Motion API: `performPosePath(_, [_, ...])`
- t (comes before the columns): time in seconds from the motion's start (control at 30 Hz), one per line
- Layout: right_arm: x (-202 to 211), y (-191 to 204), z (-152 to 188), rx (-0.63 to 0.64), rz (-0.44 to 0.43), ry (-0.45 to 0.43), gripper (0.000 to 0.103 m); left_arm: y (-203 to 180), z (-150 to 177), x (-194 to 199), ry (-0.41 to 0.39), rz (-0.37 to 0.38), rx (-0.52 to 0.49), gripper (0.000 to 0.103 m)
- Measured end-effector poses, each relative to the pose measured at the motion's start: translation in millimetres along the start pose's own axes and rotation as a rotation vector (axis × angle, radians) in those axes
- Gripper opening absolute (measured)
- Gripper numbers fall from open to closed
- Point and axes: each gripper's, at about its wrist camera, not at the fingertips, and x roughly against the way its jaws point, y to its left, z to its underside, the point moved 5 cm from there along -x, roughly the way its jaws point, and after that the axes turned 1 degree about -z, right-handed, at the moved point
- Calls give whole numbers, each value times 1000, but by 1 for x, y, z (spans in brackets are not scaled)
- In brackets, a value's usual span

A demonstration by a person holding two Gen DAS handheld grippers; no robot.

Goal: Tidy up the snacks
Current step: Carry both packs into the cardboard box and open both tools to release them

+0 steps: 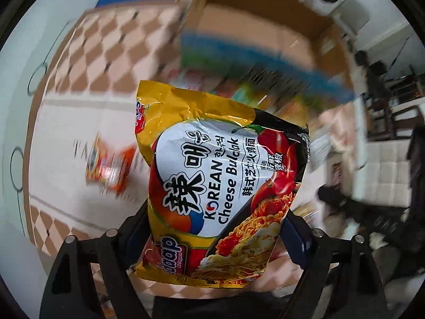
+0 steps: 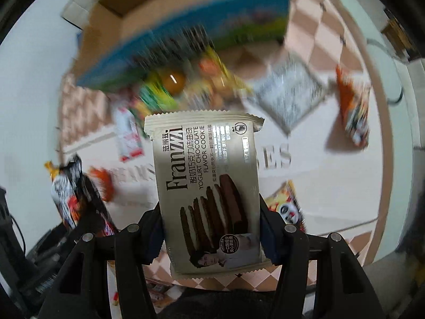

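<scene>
1. In the left wrist view, an orange snack packet (image 1: 109,170) lay blurred on the white middle of the checkered mat (image 1: 87,61), well to the left of the claw.
2. The left claw (image 1: 212,242) was clenched on a yellow noodle packet (image 1: 220,186) marked "Korean Cheese Buldak", its two fingers pressing the lower sides of the packet, which was held up off the mat.
3. Beyond that packet stood an open cardboard box (image 1: 255,18) with a blue and green front, smeared by motion blur; colourful snacks lay near its foot, too blurred to name.
4. In the right wrist view, a black snack bag (image 2: 77,194) lay at the left on the mat.
5. The right claw (image 2: 211,234) gripped a beige Franzzi cookie packet (image 2: 207,186) by its lower sides, holding it above the mat.
6. To the right lay a grey packet (image 2: 289,98), then an orange bag (image 2: 354,111) farther right.
</scene>
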Motion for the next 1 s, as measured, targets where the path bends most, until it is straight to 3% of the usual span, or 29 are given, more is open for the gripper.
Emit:
performPosePath(0.23, [80, 13, -83, 47, -65, -119, 62, -66, -124, 41, -29, 114, 19, 86])
performPosePath(0.37, [82, 28, -143, 52, -49, -166, 62, -79, -192, 32, -18, 121, 52, 86])
performPosePath(0.53, [51, 33, -209, 58, -22, -158, 62, -89, -256, -22, 49, 92, 51, 86])
performPosePath(0.73, [-8, 32, -256, 68, 27, -103, 62, -101, -293, -76, 119, 61, 52, 86])
performPosePath(1.0, [-57, 25, -291, 85, 84, -70, 62, -100, -295, -87, 183, 27, 31, 86])
